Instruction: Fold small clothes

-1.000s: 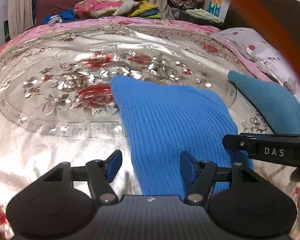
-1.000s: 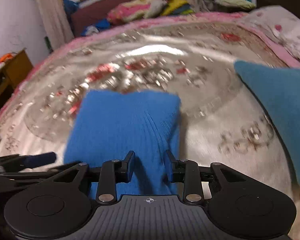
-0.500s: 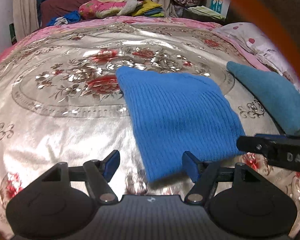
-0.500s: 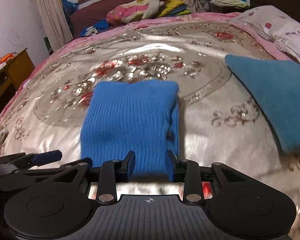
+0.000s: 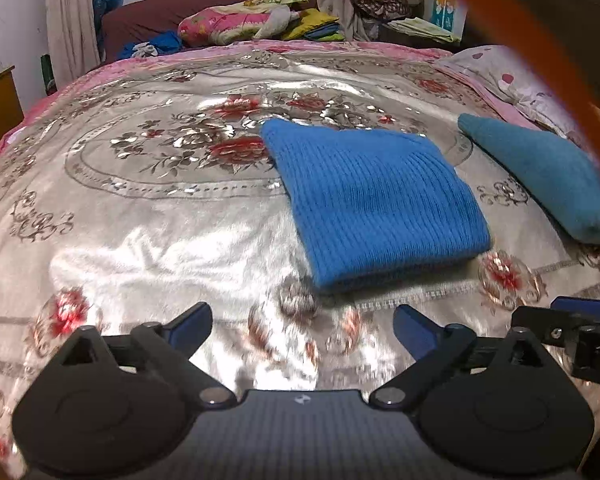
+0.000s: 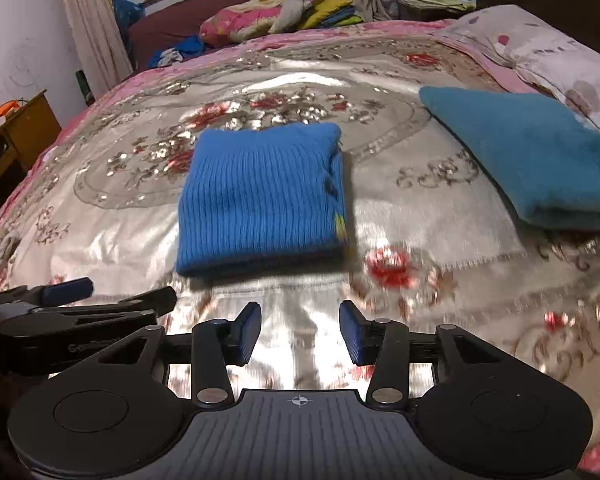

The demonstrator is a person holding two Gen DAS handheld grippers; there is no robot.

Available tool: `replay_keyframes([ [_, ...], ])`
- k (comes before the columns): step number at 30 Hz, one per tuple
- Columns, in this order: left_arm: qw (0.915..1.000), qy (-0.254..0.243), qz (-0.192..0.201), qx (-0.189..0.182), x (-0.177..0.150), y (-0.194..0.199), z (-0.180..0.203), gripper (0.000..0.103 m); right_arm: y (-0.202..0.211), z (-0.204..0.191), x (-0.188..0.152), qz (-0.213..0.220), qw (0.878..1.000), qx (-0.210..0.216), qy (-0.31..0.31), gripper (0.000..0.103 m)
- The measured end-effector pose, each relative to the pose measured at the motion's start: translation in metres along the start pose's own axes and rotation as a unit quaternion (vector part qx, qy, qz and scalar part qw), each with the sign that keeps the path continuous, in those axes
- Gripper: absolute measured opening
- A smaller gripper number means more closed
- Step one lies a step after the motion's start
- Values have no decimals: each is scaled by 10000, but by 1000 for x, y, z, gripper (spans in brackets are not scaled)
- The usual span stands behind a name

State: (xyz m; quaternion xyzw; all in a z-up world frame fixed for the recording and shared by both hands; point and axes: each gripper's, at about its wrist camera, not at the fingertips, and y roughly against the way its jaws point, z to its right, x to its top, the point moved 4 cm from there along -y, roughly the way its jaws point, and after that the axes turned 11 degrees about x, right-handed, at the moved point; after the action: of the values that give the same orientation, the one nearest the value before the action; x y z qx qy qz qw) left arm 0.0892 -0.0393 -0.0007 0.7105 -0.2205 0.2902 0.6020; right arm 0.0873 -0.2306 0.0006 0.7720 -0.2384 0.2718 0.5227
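The left tongs are gaping wide and the right tongs are standing moderately apart, both holding nothing and touching nothing. One blue ribbed garment is lying folded into a neat rectangle on the bed, just ahead of both. One folded teal garment is sitting apart, toward the pillow.

My right gripper hangs with jaws apart, holding nothing. Ahead, the folded blue sweater lies flat on the bed. A teal garment lies apart, rightward.
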Motion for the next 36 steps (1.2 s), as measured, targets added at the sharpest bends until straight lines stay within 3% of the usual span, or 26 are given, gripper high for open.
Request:
replay_keyframes([
  [7,10000,81,-29,6,-19,11,-2,103,1,-3,-26,-22,9998,-138,-124,43],
  [13,9997,-176,21,176,-30,17,7,103,5,-4,-38,11,9996,-186,-199,47],
  [36,9995,-246,-99,188,-42,18,16,103,5,4,-54,-56,9986,-361,-394,48],
])
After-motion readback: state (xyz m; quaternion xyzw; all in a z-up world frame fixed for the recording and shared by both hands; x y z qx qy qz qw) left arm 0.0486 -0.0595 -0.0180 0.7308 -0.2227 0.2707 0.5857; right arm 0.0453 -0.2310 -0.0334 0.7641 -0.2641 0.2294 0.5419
